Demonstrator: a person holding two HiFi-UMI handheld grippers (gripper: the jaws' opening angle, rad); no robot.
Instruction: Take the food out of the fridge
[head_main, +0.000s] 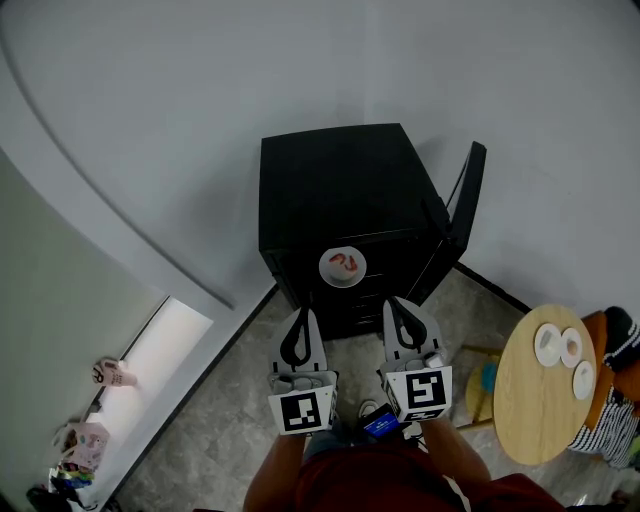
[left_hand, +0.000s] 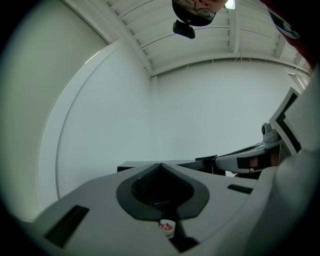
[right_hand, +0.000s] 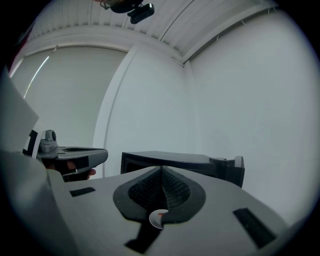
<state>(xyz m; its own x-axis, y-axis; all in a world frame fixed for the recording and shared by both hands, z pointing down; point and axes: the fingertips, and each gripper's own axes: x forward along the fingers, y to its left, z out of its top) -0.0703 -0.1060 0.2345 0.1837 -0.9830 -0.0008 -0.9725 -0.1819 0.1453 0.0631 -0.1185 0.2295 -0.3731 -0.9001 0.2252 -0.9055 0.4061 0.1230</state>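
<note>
**Head view.** A low black box-shaped fridge (head_main: 340, 180) stands against the pale wall. Its black door (head_main: 468, 195) is swung open to the right. The task's item, a small white round plate carrying red food (head_main: 342, 267), sits on a shelf inside the open front. The left gripper (head_main: 300, 318) and the right gripper (head_main: 398, 305) are side by side just short of the fridge front, neither touching the plate. A round wooden table (head_main: 520, 400) with three small white dishes (head_main: 548, 344) stands to the right, well apart from the fridge.

**Left gripper view.** The jaws are closed tip to tip with nothing between them. The plate shows only as a sliver below the pads, some way ahead.

**Right gripper view.** The jaws are likewise closed and empty. The fridge and its open door lie ahead, and part of the plate shows beneath the pads.

**Risks, as judged.**
- Both grippers are closed. Advancing without opening would push the plate deeper into the fridge or tip it off the shelf.
- The plate looks shallow and the food lies loose on it. A one-sided pinch on the rim, or any tilt on withdrawal, could slide the food off.
- The open door stands near the right gripper's line of approach. A wide swing could knock it.
- The shelf opening looks low, so lifting the plate early could strike the shelf above.
</note>
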